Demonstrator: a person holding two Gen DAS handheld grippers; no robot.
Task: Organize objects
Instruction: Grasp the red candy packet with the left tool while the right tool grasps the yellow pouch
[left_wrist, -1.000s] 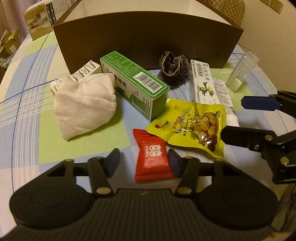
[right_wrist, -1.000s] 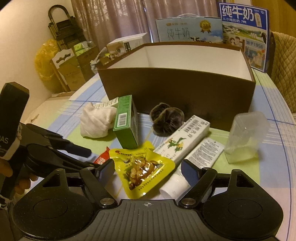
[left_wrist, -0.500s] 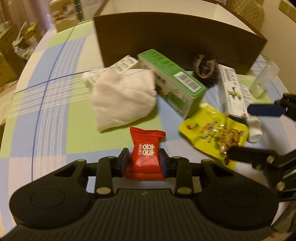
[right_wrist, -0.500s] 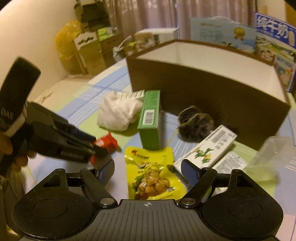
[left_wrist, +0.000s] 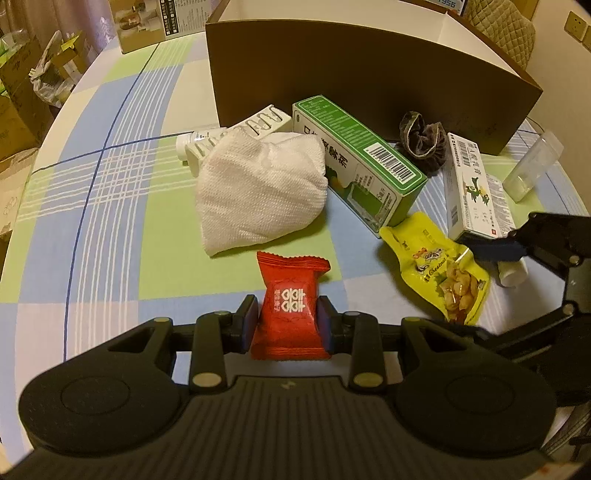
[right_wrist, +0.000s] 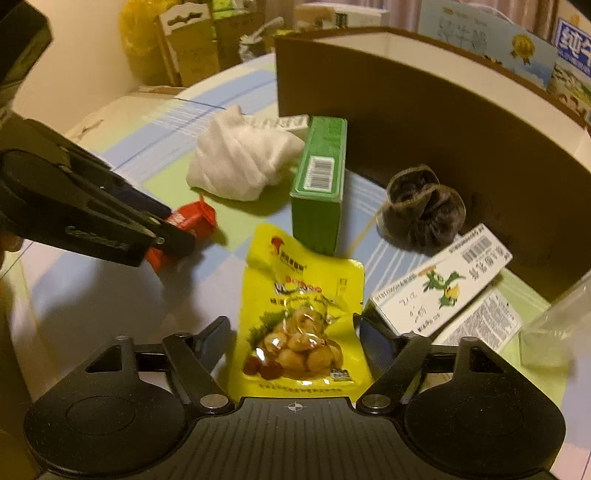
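- We count one red packet (left_wrist: 290, 312), clamped between the jaws of the left gripper (left_wrist: 288, 325), near the table's (left_wrist: 110, 229) front edge.
- One yellow snack pouch (right_wrist: 301, 321) lies between the spread jaws of the right gripper (right_wrist: 291, 332), not gripped.
- One white cloth (left_wrist: 258, 195), one green carton (left_wrist: 358, 158), one white carton (left_wrist: 471, 192), one dark scrunchie (left_wrist: 424, 142), one clear cup (left_wrist: 532, 166).
- One brown box (left_wrist: 369, 70) stands behind them all.
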